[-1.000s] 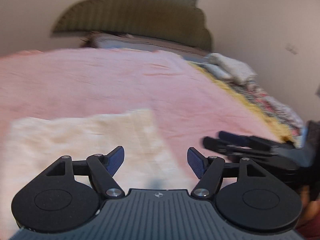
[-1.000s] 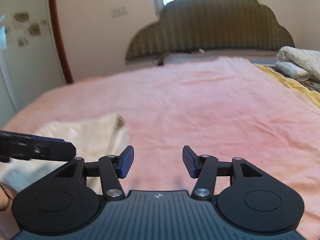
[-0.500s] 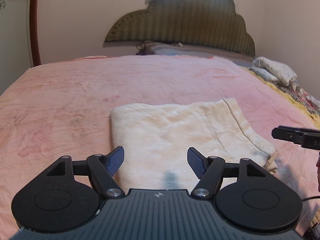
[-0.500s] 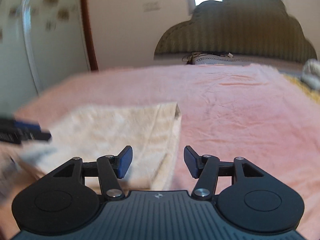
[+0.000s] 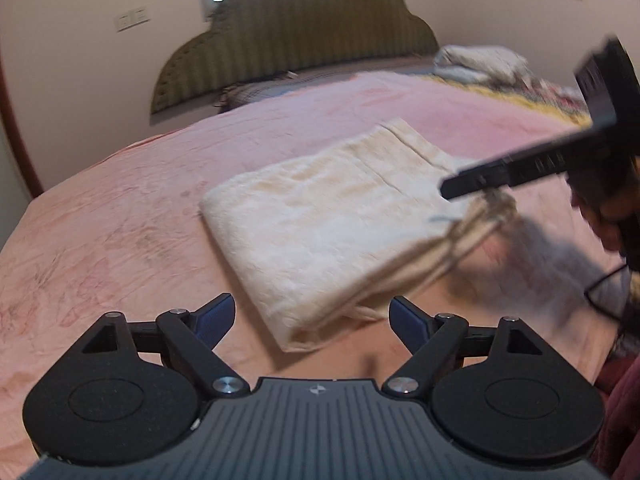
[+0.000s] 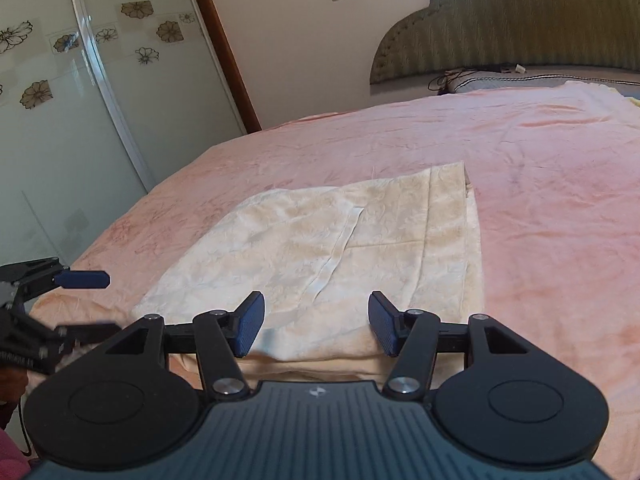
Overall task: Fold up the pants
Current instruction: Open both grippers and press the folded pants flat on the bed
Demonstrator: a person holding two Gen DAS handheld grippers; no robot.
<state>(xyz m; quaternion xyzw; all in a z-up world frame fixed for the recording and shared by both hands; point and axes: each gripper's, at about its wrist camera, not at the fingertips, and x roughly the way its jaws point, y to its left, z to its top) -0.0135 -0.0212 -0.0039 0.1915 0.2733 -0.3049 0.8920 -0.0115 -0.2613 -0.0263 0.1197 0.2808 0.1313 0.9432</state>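
Observation:
Cream pants (image 5: 332, 216), folded into a flat rectangle, lie on the pink bedspread (image 5: 120, 220). My left gripper (image 5: 312, 312) hovers just short of their near corner. Its jaws are opening, and the corner lies between and below the pads, untouched. A finger (image 5: 500, 170) of my right gripper reaches in over the pants' right end. In the right wrist view the pants (image 6: 340, 240) fill the middle. My right gripper (image 6: 316, 316) stands open over their near edge and grips nothing. My left gripper (image 6: 86, 304) shows at the left edge.
A green scalloped headboard (image 6: 520, 28) and a pillow (image 6: 500, 80) stand at the far end of the bed. Folded bedding (image 5: 480, 60) is piled at the far right. A frosted glass door (image 6: 60, 120) with flower prints stands to the left. A person's hand (image 5: 600, 220) holds the right gripper.
The left gripper's view has swung and rolled, so the pants now lie diagonally, and its jaws are wider. The right gripper has turned left and now sits over the pants' near edge.

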